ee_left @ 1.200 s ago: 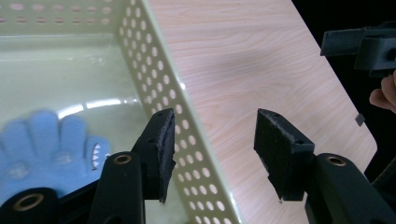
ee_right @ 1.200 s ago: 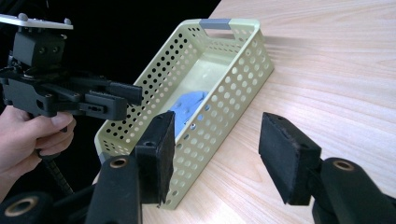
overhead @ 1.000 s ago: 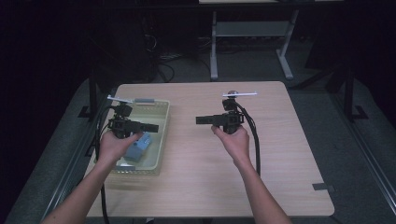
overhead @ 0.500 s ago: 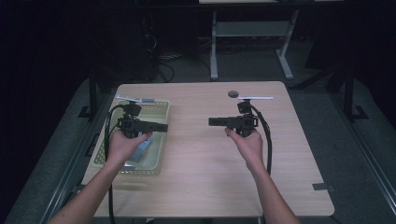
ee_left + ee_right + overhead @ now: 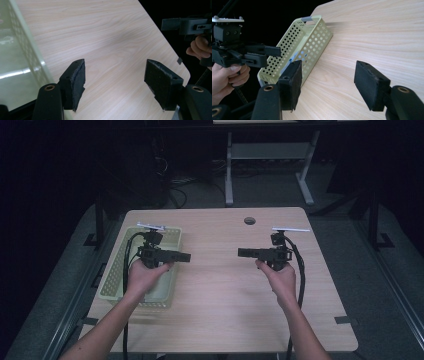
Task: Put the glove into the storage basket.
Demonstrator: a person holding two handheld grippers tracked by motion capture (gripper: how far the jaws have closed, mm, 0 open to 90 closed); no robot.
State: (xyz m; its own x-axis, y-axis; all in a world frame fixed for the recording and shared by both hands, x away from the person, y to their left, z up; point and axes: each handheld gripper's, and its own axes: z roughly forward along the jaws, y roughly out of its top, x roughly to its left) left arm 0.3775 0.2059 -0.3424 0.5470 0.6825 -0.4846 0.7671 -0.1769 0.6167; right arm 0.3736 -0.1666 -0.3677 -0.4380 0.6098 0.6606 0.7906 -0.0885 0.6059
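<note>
My left gripper (image 5: pixel 186 256) hangs over the right rim of a pale green perforated basket (image 5: pixel 112 275) and points right. Its jaws have just been opening, and in the left gripper view (image 5: pixel 115 85) they stand wide apart over bare wood with nothing between them. My right gripper (image 5: pixel 241 252) is held over the right half of the table and points left, toward the other gripper. Its jaws have also just been opening and are empty (image 5: pixel 328 82). In the right gripper view something blue (image 5: pixel 298 53) shows through the holes of the basket (image 5: pixel 312 37).
The light wooden table (image 5: pixel 225 310) has a round cable hole (image 5: pixel 249 220) near its far edge. The basket stands along its left edge. Cables trail from both grippers toward the person. Behind the table stands a metal table frame (image 5: pixel 229 175) on dark floor.
Both hands have shifted to the right across the table. The blue thing in the basket, visible a second ago, is now covered by the left hand in the high view.
</note>
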